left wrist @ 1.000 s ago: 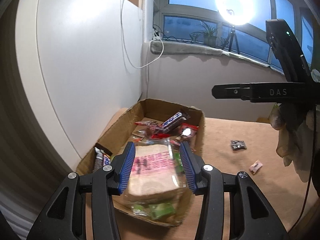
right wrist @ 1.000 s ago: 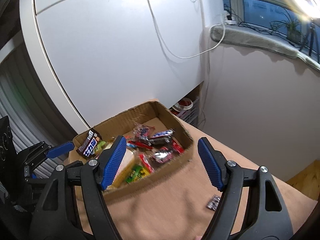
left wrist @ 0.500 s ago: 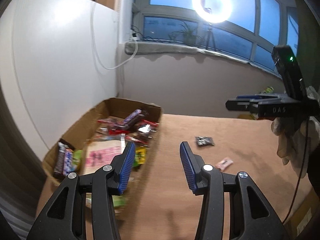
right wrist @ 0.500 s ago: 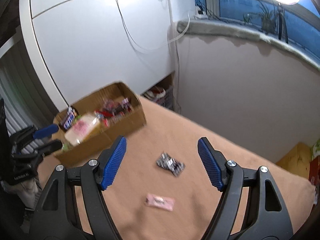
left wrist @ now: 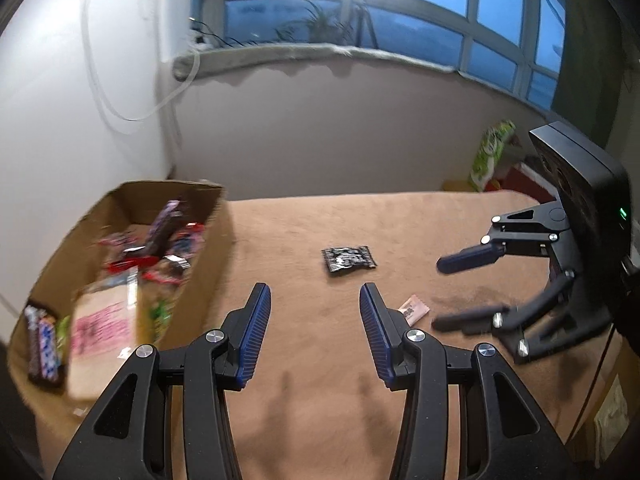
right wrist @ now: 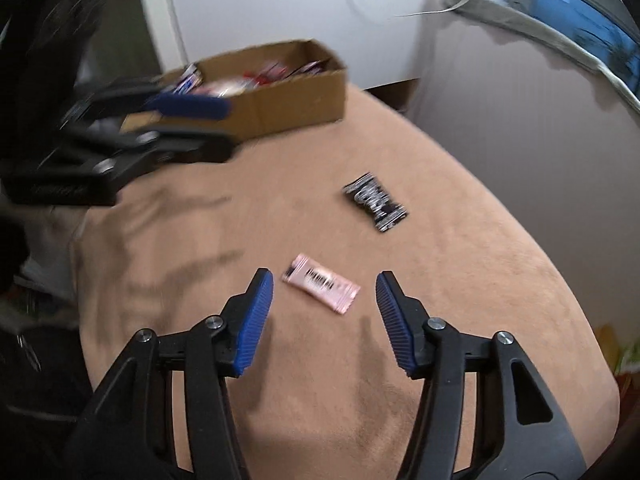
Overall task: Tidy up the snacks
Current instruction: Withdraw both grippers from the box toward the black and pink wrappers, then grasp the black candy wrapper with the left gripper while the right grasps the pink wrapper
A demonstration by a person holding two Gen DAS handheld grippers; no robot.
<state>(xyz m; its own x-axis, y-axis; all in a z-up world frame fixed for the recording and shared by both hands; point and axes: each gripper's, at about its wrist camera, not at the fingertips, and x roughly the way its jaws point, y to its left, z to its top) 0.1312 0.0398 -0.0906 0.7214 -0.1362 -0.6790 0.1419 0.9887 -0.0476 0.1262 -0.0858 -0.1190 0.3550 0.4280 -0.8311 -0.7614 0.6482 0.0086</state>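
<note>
Two loose snacks lie out on the tan cloth-covered table point(right wrist: 460, 360). The small pink foil-wrapped snack bar point(right wrist: 320, 288) sits in the lower middle of the right wrist view, flat on the cloth, and the black crinkly snack packet with white print point(right wrist: 376, 202) lies up and to the right of it, well apart.

The right gripper point(right wrist: 324, 304) hangs just above the pink bar with nothing between its blue ribbed pads, and its jaws are closing. The bar lies slantwise across the gap, not square to it. The left gripper point(left wrist: 312, 328) stands half open and empty, low in its own view, pointed toward the black packet point(left wrist: 349, 260).

By the look of it, that pink bar is light and thin, with a slick wrapper that could slide on the pads. I'd judge the best hold is across its narrow width at the middle, pads pressed down close to the cloth so they get under the edges. The black packet looks soft and crushable; pinch it by the body, not the crimped ends.

Room is generous: bare cloth all round both snacks. The open brown cardboard box point(right wrist: 280, 100), already piled with wrappers, sits at upper left of the right wrist view, its near wall the one edge to lift over. The table's rounded edge falls away at right.
</note>
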